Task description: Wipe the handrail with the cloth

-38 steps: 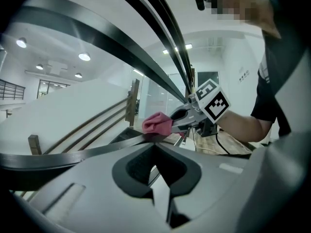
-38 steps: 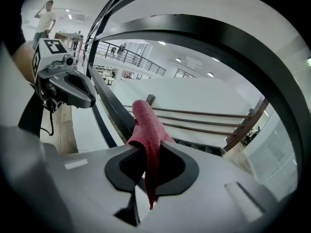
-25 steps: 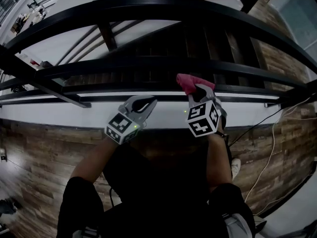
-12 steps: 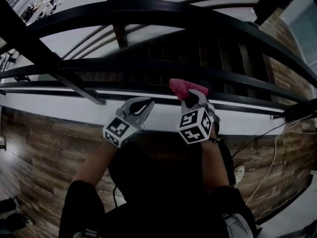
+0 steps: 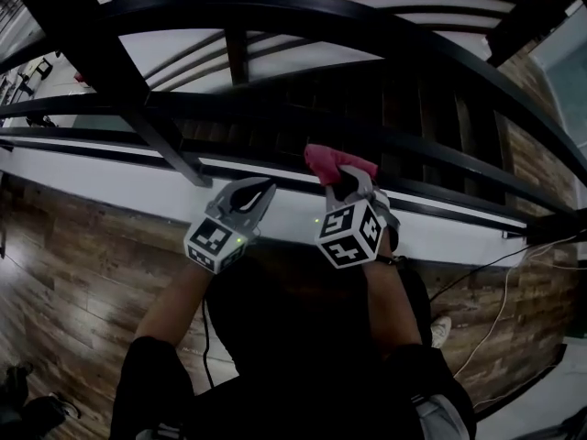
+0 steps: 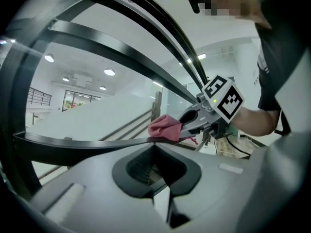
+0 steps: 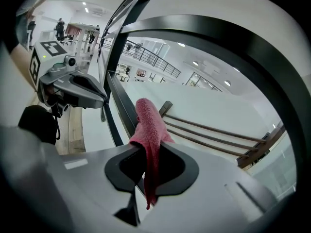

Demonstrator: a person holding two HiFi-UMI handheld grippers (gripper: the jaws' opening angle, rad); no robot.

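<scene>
A pink cloth [image 5: 330,161] is pinched in my right gripper [image 5: 347,180], which is shut on it. The cloth presses against a thin black rail [image 5: 440,195] of the handrail, below the thick curved top rail [image 5: 303,12]. In the right gripper view the cloth [image 7: 148,125] stands up from the jaws and hangs down between them, beside the rail [image 7: 121,101]. My left gripper [image 5: 261,189] is shut and holds nothing, its tip close to the same rail. The left gripper view shows the cloth [image 6: 164,127] in the right gripper [image 6: 194,120] on the rail [image 6: 73,142].
A slanted black post [image 5: 156,145] and an upright baluster [image 5: 237,53] cross the rails to the left. Dark stair treads [image 5: 413,99] lie beyond. A white ledge [image 5: 101,186] and wooden floor [image 5: 73,264] run below, with cables [image 5: 500,282] at the right.
Both grippers and the cloth have shifted left along the railing, nearer the slanted post. The right gripper stays shut on the cloth.
</scene>
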